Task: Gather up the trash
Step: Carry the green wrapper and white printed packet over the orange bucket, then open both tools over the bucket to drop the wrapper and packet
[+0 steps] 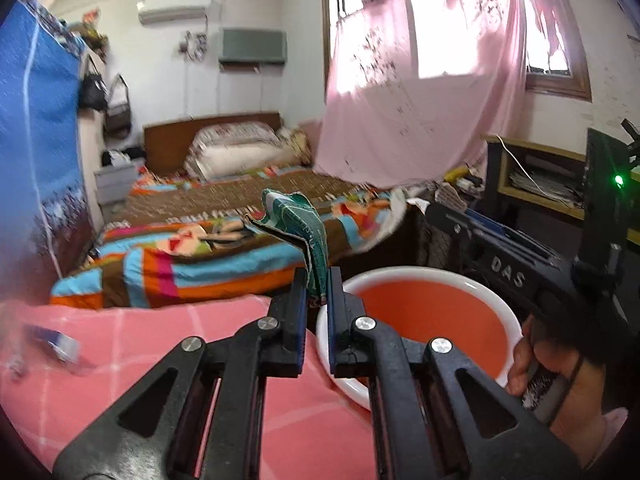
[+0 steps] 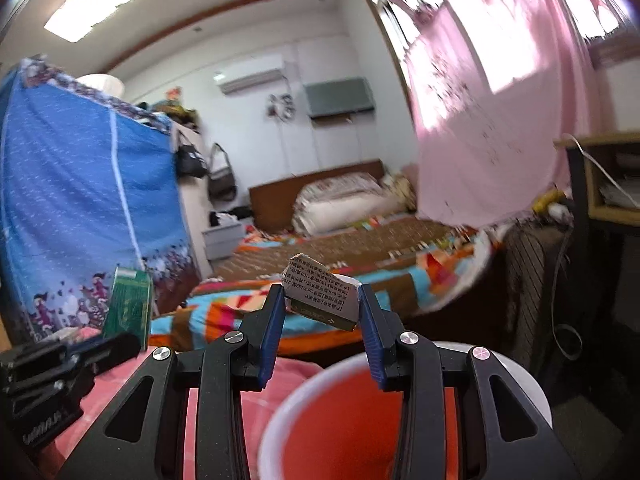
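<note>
Your left tool is clenched on a crumpled green wrapper standing up from its tips, just left of the orange bucket. Your right tool grips a torn printed carton scrap above the bucket's white rim. Left of the left tool, a blurred, possibly blue packet lies on the pink cloth.

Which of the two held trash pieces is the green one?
The flattened green carton pinched in the left gripper. The piece in the right gripper differs: a torn grey-white card scrap with black print, held over the red bin.
</note>
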